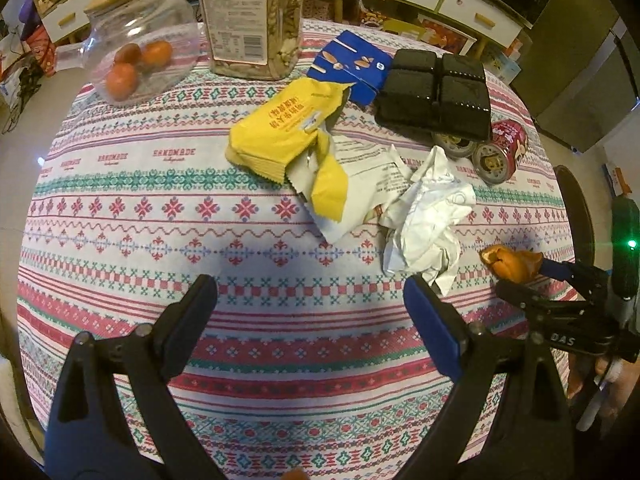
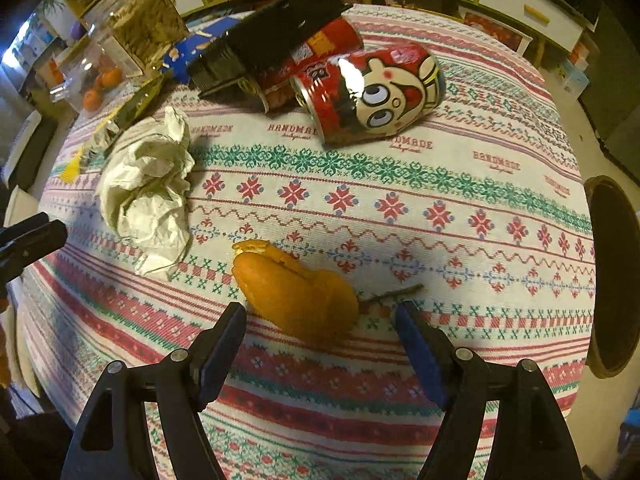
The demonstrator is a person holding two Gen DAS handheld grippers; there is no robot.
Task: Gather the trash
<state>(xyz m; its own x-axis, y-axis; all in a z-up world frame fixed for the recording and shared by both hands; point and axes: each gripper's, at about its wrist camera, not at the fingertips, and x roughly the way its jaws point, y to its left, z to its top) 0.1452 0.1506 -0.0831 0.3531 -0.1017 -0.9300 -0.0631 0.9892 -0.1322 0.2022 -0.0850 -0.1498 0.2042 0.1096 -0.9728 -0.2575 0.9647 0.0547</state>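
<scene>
The left gripper (image 1: 310, 318) had two black plastic arms with triangular cut-outs, silver rivets at the joints, and flat blue pads (image 1: 434, 334) on the inner faces of its fingers. The right gripper (image 2: 320, 344) was built the same way: black arms, round silver rivets, blue pads (image 2: 420, 354). Seen from the left wrist camera at about 4 o'clock, the right gripper's black frame carried white lettering reading "DAS", with a green light glowing above it and a patch of bare skin just below.
</scene>
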